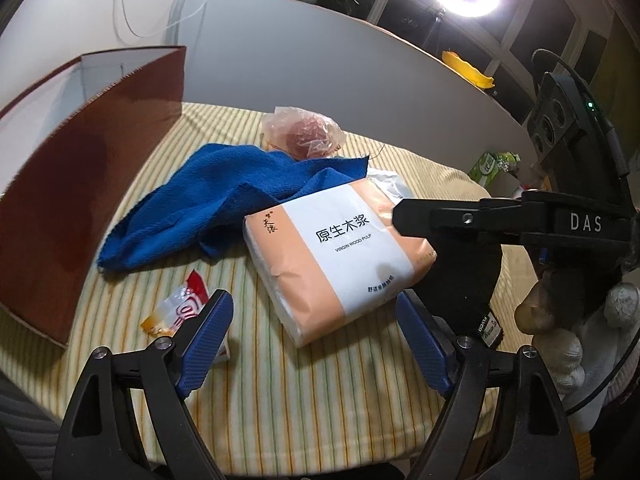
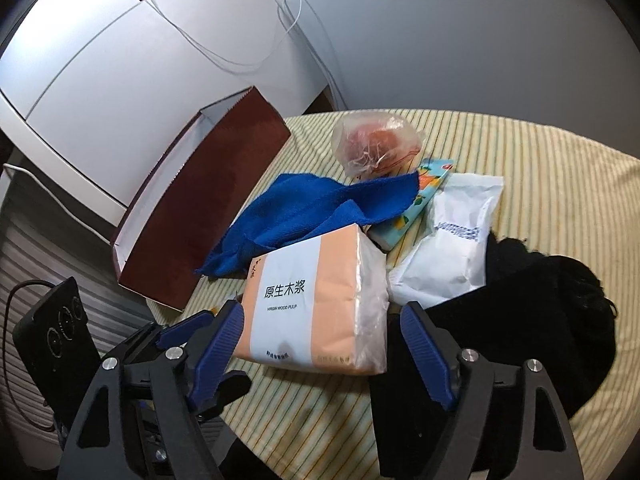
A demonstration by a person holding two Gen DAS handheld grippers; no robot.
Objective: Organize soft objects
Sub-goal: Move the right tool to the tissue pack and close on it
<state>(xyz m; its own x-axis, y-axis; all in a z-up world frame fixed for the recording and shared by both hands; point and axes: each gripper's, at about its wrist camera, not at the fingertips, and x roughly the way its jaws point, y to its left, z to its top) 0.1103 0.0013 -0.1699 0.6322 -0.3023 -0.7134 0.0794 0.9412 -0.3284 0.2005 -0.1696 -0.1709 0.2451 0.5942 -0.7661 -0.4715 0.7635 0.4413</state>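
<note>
An orange and white tissue pack lies on the striped tablecloth, also in the right wrist view. A blue towel lies crumpled behind it. My left gripper is open, just in front of the pack. My right gripper is open with the pack's near end between its fingers; it shows in the left wrist view at the pack's right end. A black cloth lies to the right.
An open brown box stands at the left. A clear bag with something red, a white pouch, a patterned packet and a small red-white sachet lie around.
</note>
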